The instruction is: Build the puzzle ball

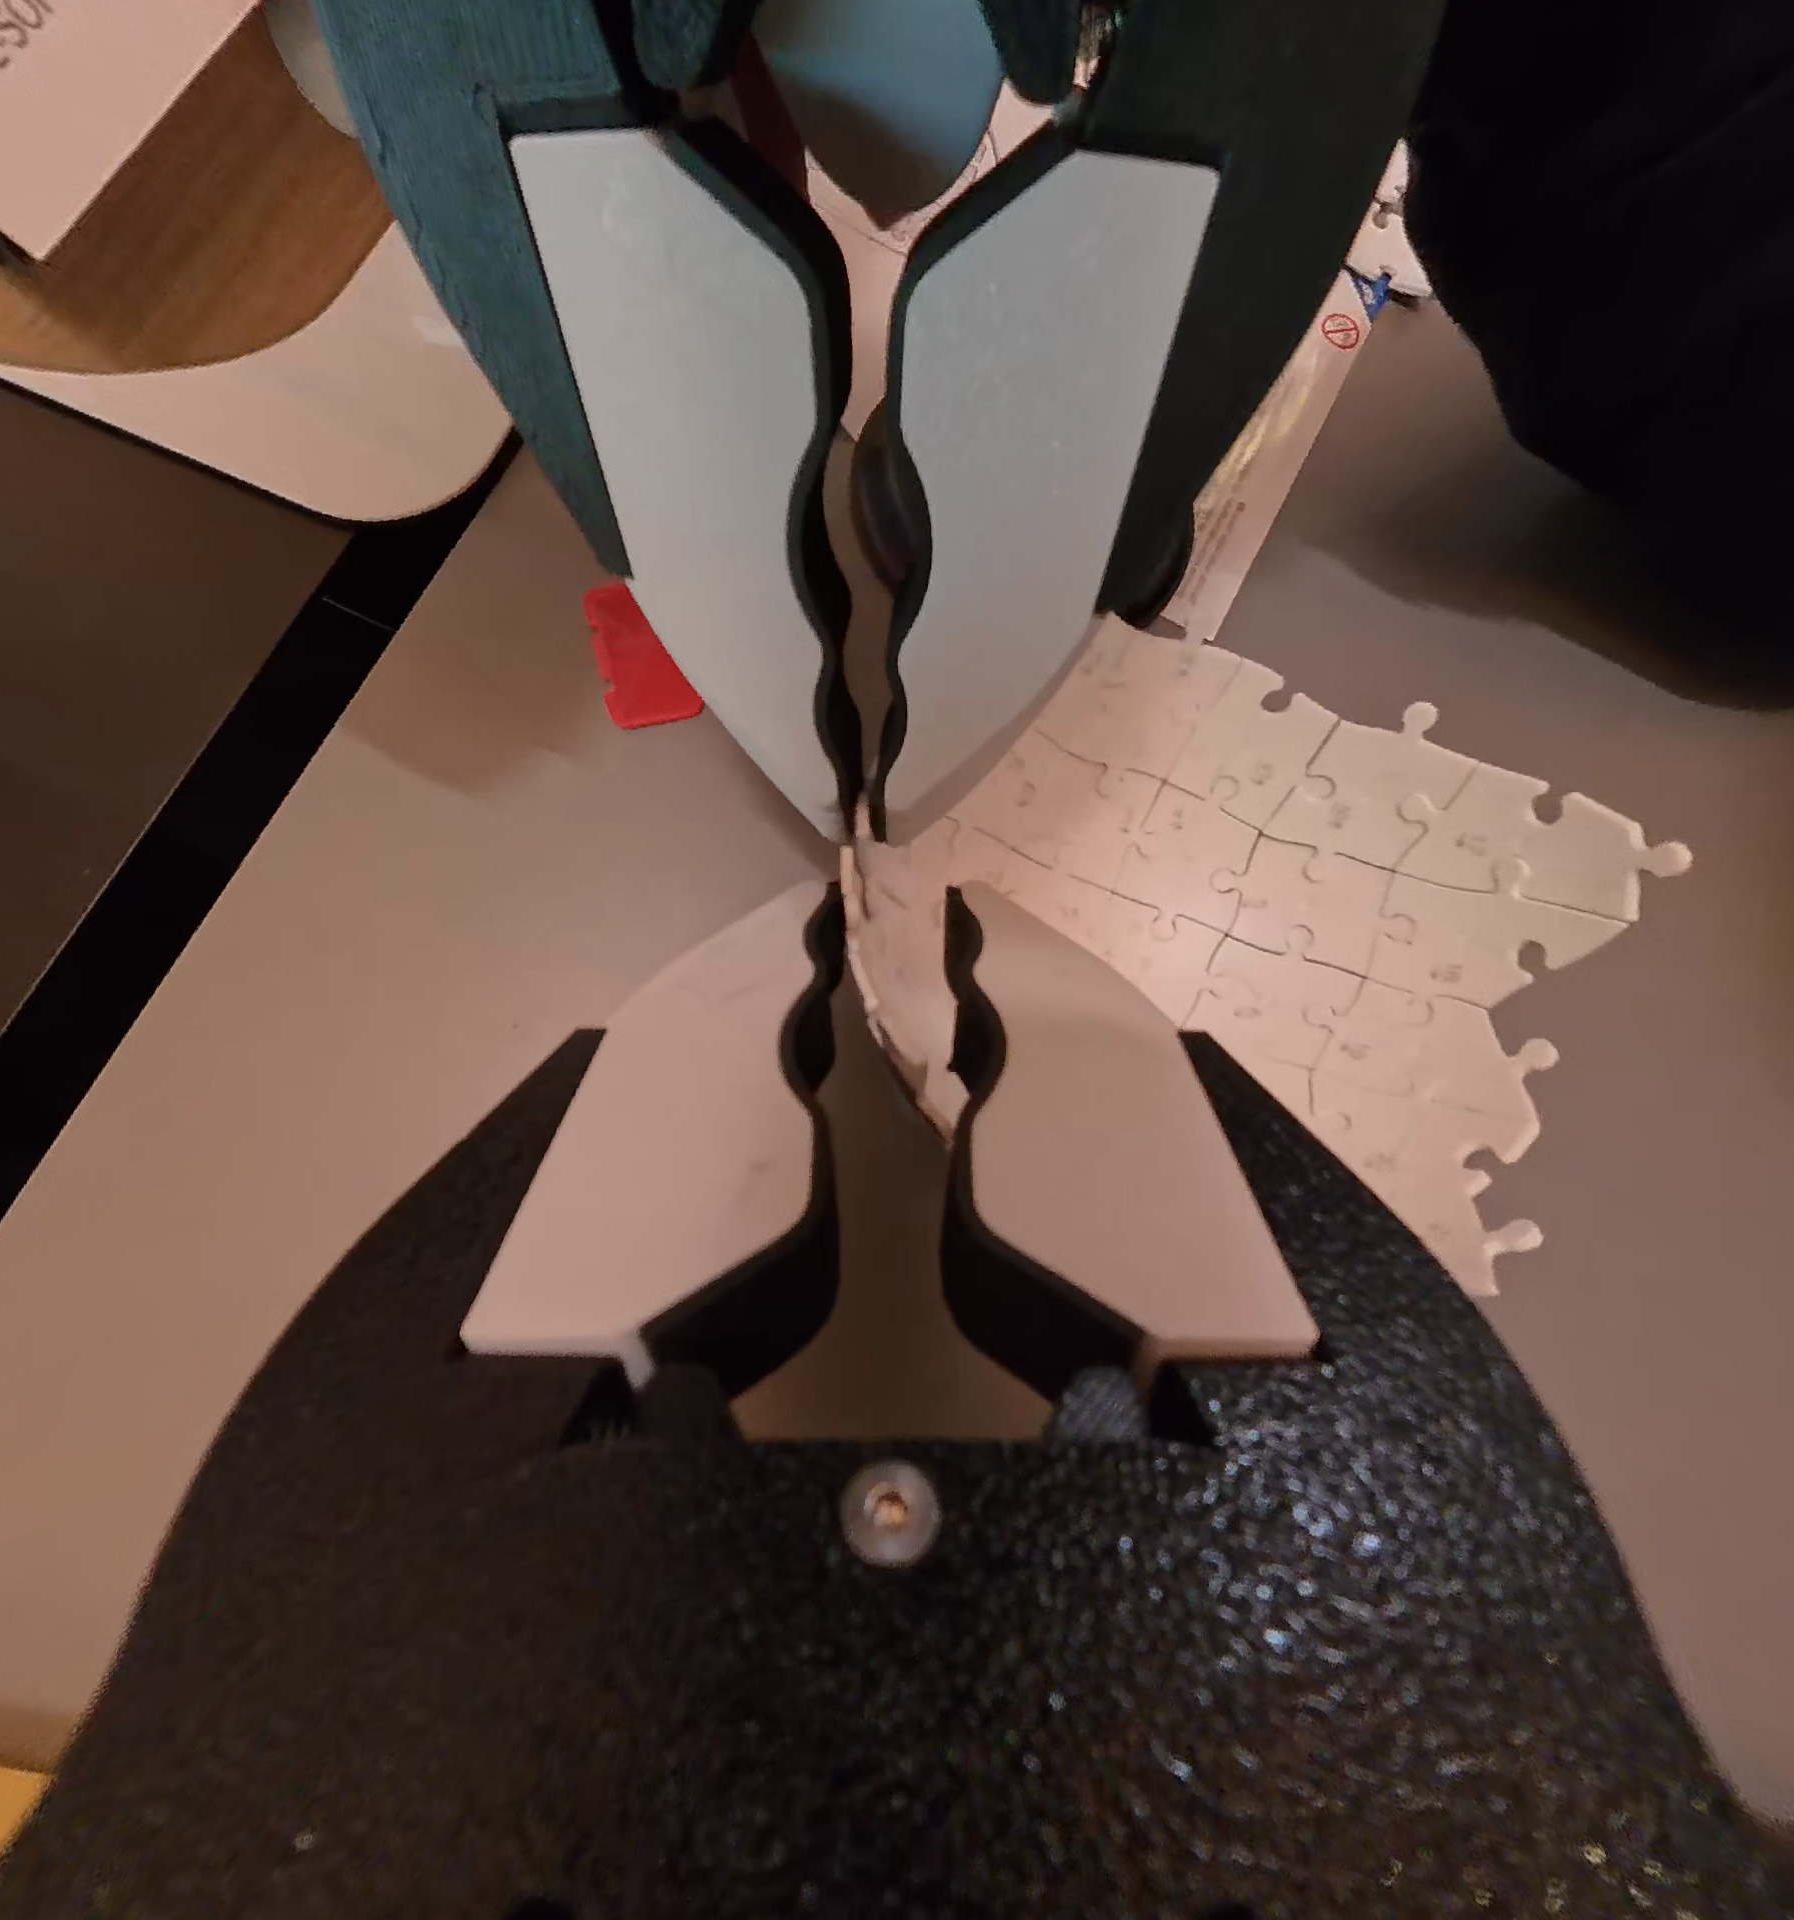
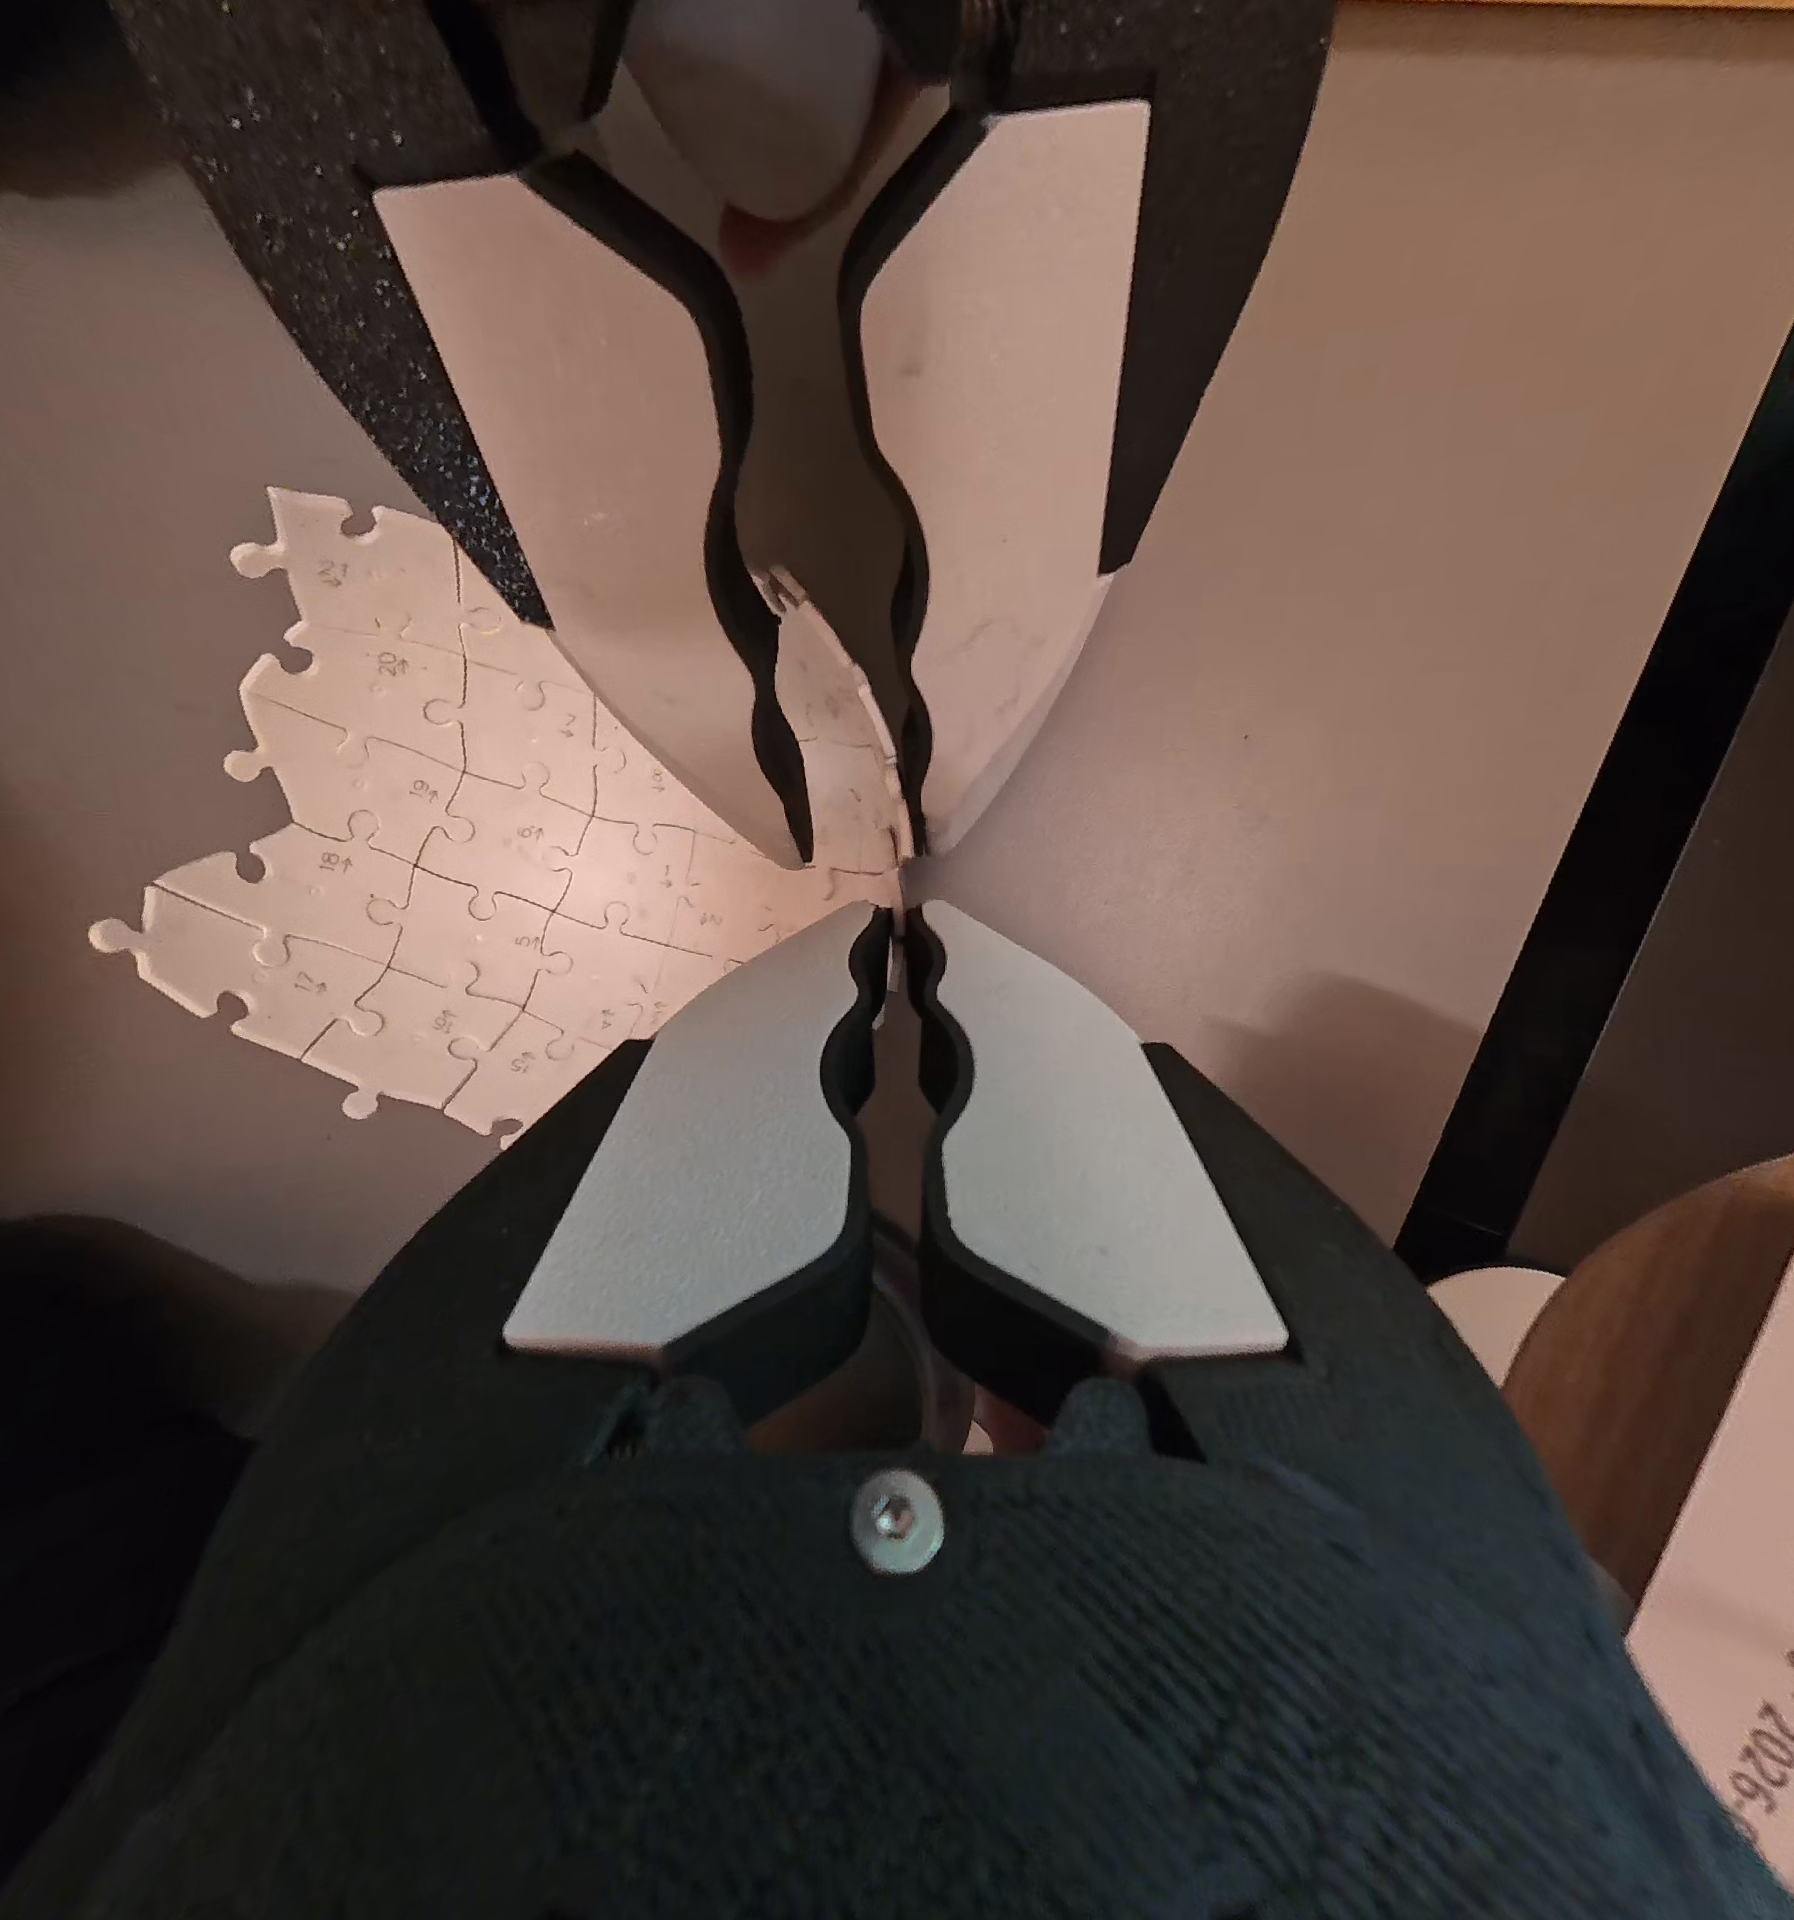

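1. Left wrist view: the black speckled left gripper [image 1: 888, 914] sits near, its jaws part-way apart around the upturned edge of the white curved sheet of joined puzzle pieces [image 1: 1319, 914]. Whether the pads actually bite the edge, I cannot tell.
2. Same view: the dark teal right gripper [image 1: 862, 826] comes in from the far side, tip to tip with the left, jaws drawn close on a small white puzzle piece [image 1: 853, 862] at the sheet's left edge. Judged: one tool steadies, the other seats the piece.
3. The sheet spreads to the right over the grey table [image 1: 353, 935]; a small red plastic tab [image 1: 644, 665] lies far left, apart from the work.
4. Right wrist view: right gripper [image 2: 905, 925] near, nearly together, pinching the edge piece [image 2: 898, 940].
5. Same view: left gripper [image 2: 862, 821] opposite, fingers straddling the raised rim; the sheet [image 2: 457, 852] fans left.
6. Ball far from closed; only a partial shell is joined.
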